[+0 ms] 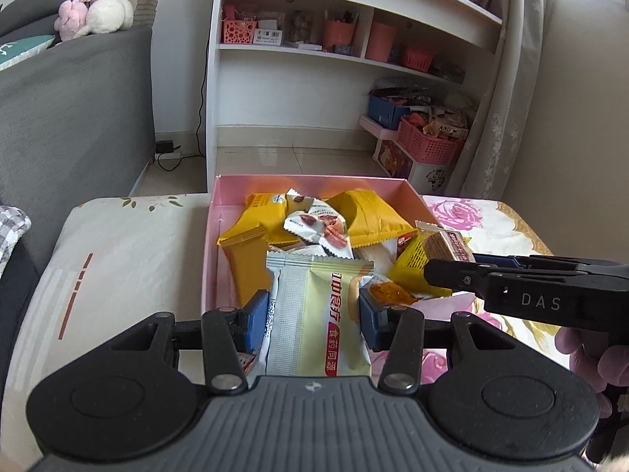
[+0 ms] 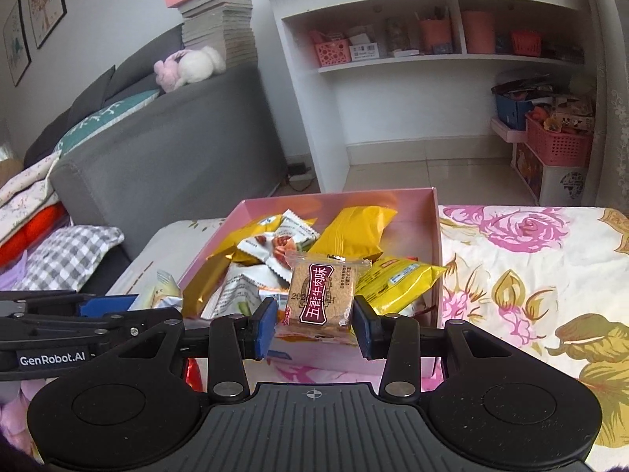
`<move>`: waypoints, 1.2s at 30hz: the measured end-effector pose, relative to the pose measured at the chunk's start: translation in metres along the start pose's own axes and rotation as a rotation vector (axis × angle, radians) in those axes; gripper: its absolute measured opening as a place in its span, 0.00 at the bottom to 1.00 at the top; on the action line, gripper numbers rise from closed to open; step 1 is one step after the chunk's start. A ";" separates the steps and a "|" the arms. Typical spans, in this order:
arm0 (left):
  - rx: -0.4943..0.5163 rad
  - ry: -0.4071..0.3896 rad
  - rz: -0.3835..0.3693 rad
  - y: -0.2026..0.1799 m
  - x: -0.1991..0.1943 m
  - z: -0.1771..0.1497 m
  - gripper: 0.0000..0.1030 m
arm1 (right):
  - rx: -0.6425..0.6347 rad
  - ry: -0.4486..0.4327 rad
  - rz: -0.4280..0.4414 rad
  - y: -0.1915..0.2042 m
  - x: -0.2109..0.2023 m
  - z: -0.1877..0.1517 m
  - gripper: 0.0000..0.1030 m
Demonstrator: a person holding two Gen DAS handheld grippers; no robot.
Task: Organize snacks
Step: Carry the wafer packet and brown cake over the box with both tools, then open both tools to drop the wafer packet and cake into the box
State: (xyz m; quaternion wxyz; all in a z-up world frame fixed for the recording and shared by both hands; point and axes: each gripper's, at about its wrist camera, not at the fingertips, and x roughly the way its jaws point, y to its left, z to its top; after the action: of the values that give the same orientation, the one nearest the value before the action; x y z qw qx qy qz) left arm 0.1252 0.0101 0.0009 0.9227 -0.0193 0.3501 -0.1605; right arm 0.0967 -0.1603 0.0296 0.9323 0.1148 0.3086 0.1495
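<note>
Left claw (image 1: 313,316): one, clamped on one pale green-and-white snack packet (image 1: 314,314), both blue pads pressing its sides. The packet stands upright at the near edge of the pink box (image 1: 414,192), partly above its near wall.

Pink box: one, open-topped, resting on a surface under a floral cloth (image 2: 530,275). Contents, counted in the left wrist view: three yellow packets (image 1: 369,216) plainly seen, one white packet printed with red dates (image 1: 318,228) lying across them, and one small orange packet (image 1: 389,293) at the near wall. Further wrappers lie underneath; their number cannot be told.

Right claw (image 2: 313,316): one, clamped on one clear-wrapped brown biscuit packet (image 2: 320,295) with a maroon label. The packet is upright, held over the box's near-right portion and clear of the packets below.

Both claws sit just beside one another at the box's near side, each carrying one item. Total snacks held: two.
</note>
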 end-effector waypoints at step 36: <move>-0.051 -0.096 0.027 -0.010 0.035 0.005 0.66 | 0.162 -0.056 0.047 -0.036 0.010 0.009 0.57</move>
State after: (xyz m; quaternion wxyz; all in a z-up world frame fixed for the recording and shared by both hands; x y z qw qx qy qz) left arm 0.1501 -0.0108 -0.0164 0.9397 -0.0458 0.3097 -0.1377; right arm 0.1167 -0.1915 0.0201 0.9245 0.2011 0.2906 0.1429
